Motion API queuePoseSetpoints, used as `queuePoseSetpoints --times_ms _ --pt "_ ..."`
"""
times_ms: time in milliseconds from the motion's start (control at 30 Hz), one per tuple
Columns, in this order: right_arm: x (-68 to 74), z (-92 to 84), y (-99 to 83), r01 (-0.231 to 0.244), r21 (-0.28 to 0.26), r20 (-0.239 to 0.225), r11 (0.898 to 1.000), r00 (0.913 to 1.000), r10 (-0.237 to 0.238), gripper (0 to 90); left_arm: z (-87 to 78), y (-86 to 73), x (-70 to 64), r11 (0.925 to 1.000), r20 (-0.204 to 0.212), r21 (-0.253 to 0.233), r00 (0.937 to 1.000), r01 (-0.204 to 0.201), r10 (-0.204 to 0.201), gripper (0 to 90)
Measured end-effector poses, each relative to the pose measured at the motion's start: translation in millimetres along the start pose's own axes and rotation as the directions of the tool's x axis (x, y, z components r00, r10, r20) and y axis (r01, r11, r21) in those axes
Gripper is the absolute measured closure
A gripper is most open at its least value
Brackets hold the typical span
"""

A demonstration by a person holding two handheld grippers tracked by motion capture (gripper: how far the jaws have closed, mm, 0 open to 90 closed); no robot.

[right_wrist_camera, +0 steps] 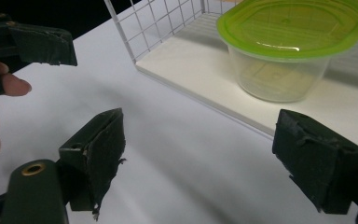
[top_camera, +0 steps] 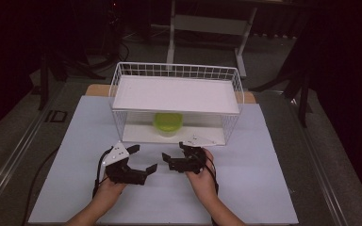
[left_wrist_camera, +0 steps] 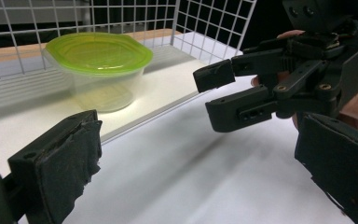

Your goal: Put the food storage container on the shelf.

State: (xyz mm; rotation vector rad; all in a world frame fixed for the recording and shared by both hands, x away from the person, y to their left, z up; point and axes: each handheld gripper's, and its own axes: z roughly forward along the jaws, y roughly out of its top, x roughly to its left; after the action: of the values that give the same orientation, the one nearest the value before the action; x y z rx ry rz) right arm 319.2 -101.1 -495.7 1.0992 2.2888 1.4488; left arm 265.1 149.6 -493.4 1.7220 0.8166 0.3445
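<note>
High view: both tongs (top_camera: pixel 142 159) (top_camera: pixel 173 154) (empty) clear of rack (top_camera: pixel 176 70).

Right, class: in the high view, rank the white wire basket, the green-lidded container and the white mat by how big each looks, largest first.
1. White mat: spreads across the table.
2. White wire basket: stands on the mat, covering part of it.
3. Green-lidded container: sits inside the basket, under its shelf, partly hidden.
No ties.

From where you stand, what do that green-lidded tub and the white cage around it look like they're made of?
Tub: likely thin clear plastic, see-through walls, with a glossy translucent green plastic lid that catches the light. Cage: probably metal wire coated white, a thin grid of square cells.
</note>
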Motion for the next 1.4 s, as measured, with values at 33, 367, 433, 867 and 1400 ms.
queuePoseSetpoints --times_ms 33,367,433,867,1400 --pt "-0.1 -2.6 -0.5 -0.005 -0.005 -0.004 1.0 1.0 0.005 16.8 -1.6 -0.7 -0.4 1.0 -0.002 0.001 1.0 -0.004 0.004 1.4" --pt "-2.3 -32.7 -9.7 0.026 -0.009 -0.002 1.0 0.9997 -0.026 16.9 -17.5 -7.8 -2.6 0.9999 0.013 0.007 0.9999 -0.01 0.01 1.4" --pt "-4.1 -38.9 -11.9 0.024 -0.012 -0.002 1.0 0.9997 -0.024 16.9 -20.3 -8.7 -2.9 0.9999 0.017 0.011 0.9998 -0.011 0.01 1.4" --pt "-14.5 -74.4 -27.7 0.01 -0.023 0.001 1.0 1.0 -0.01 17.0 -43.7 -16.2 0.4 0.9998 0.004 0.02 1.0 -0.007 0.007 1.4" --pt "-10.8 -103.6 -40.7 0.037 -0.03 0.022 0.999 0.9991 -0.037 17.1 -64.6 -29.7 2.0 0.9994 -0.027 0.028 0.9994 0.022 -0.021 1.4"
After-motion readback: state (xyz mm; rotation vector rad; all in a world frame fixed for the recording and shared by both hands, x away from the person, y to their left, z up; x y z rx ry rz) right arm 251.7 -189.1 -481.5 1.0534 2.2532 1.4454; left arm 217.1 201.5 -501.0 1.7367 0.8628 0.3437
